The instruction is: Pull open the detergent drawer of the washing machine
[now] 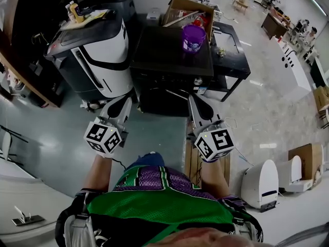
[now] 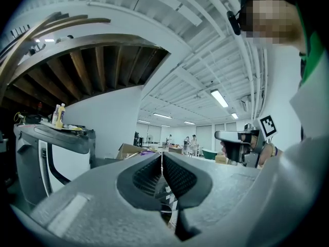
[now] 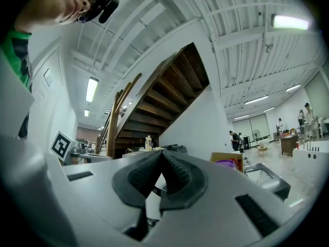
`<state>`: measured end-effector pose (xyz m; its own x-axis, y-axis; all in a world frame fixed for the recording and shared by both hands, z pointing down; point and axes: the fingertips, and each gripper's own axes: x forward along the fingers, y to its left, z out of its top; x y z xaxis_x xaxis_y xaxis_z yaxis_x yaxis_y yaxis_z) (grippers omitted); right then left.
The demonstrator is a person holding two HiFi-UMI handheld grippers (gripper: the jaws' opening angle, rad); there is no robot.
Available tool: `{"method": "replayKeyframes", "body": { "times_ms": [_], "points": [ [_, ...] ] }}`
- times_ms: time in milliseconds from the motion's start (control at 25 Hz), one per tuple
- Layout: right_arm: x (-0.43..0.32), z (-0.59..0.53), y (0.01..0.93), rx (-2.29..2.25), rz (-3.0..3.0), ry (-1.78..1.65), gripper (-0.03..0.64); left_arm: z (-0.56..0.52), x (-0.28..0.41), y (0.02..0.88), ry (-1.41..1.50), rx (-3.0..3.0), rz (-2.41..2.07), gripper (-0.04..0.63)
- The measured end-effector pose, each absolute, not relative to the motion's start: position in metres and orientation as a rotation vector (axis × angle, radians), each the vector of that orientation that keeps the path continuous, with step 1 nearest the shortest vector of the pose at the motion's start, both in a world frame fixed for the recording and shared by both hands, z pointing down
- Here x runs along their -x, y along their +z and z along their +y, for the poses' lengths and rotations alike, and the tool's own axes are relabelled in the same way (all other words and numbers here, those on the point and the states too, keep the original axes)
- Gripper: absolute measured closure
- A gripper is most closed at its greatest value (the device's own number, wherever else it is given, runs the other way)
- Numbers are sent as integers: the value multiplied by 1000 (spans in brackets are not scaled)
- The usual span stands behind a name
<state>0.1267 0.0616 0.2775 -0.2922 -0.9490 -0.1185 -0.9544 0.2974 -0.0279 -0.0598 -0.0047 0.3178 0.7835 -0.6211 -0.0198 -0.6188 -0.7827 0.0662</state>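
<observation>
black washing machine (image 1: 159, 53), purple tub (image 1: 193, 38) atop

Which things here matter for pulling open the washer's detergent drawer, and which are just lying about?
For the job:
washer
left gripper, shut, empty
right gripper, shut, empty
The drawer itself cannot be made out from here.

Lying about:
purple tub on the washer
cardboard box
bottles on the white machine

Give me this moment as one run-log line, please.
stage: before reach | left gripper: shut, empty | right gripper: shut, empty | washing machine: ahead, untouched
</observation>
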Motion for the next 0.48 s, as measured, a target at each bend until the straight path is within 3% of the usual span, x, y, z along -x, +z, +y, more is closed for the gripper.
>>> {"method": "replayKeyframes", "body": {
  "times_ms": [480],
  "points": [
    [-120, -13, 260, 1850, 2443, 106, 615, -88, 65, 315, -115, -2897, -989, 578]
  ]
}}
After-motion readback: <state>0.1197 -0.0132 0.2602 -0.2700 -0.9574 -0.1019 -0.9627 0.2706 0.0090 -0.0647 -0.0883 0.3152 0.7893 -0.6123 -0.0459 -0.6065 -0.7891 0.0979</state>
